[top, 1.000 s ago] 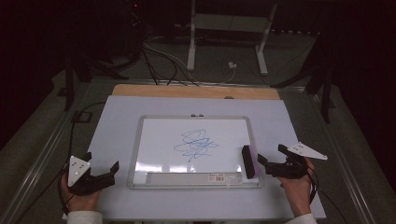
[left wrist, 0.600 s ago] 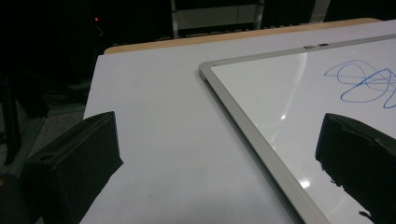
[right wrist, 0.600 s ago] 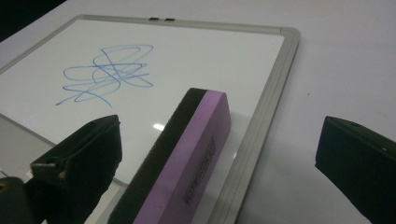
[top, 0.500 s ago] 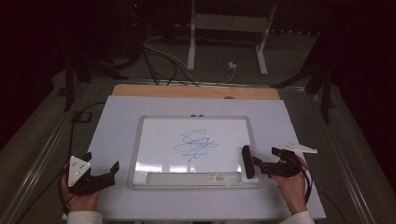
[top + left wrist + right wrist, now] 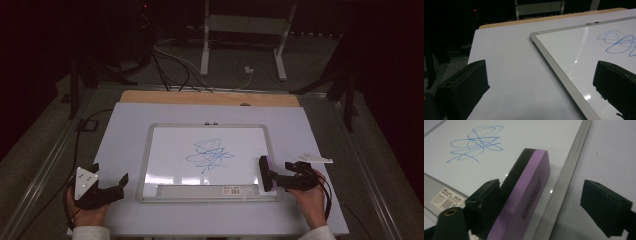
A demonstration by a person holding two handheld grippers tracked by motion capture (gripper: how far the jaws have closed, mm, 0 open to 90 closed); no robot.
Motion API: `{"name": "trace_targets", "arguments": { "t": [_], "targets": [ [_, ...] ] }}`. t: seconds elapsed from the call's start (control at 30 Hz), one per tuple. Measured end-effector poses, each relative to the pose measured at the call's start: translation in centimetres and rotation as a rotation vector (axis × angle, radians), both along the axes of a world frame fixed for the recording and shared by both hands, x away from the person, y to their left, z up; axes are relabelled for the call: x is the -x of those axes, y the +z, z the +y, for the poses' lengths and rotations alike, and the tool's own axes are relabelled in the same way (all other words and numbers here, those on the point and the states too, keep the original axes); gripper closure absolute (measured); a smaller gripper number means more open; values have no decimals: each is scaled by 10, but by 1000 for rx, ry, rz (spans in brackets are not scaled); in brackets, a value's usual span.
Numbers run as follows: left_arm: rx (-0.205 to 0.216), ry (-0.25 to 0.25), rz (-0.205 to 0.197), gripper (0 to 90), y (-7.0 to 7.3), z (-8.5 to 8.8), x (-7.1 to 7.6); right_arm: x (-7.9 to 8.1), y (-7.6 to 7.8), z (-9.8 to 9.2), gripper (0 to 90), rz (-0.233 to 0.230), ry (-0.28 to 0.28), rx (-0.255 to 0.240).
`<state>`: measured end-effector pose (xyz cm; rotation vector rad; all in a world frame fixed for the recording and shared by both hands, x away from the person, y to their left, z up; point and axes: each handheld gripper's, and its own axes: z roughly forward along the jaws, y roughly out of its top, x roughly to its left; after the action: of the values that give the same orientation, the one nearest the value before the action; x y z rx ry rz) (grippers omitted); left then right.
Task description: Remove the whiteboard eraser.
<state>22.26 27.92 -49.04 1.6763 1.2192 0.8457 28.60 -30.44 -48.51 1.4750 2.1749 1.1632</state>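
A whiteboard (image 5: 165, 150) with a silver frame lies flat on the white table top, a blue scribble (image 5: 210, 154) near its middle. A purple eraser (image 5: 265, 172) with a black felt side stands on edge at the board's lower right corner. My right gripper (image 5: 274, 181) reaches it from the right, and its jaws have just been closing with the eraser between them. In the right gripper view the left jaw lies against the felt side of the eraser (image 5: 531, 185), while the right jaw stands well apart from it. My left gripper (image 5: 110, 176) rests open and holds nothing left of the board.
The white sheet (image 5: 125, 130) covers the table, with a wooden strip (image 5: 200, 98) along its far edge. A labelled tray strip (image 5: 200, 190) runs along the board's near edge. Cables and a metal stand (image 5: 240, 30) sit on the floor beyond. The left gripper view shows the board's corner (image 5: 532, 36).
The right gripper has rolled a little and edged left toward the eraser, its jaws narrower around it. The left hand has not moved.
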Motion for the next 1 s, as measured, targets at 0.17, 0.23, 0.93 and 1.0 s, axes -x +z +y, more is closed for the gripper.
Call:
{"name": "trace_targets", "arguments": {
  "t": [0.17,0.23,0.93,1.0],
  "targets": [
    [-1,-1,-2,8,0,0,0,1,-1,0,266,28,7,-37],
    [-2,-2,-1,8,0,-1,0,1,-1,0,287,32,10,-47],
    [-8,4,0,8,0,-1,0,-3,-6,19,289,136,79,-91],
    [-12,4,-1,12,0,-1,1,-3,-6,21,288,146,83,-92]
  ]
}}
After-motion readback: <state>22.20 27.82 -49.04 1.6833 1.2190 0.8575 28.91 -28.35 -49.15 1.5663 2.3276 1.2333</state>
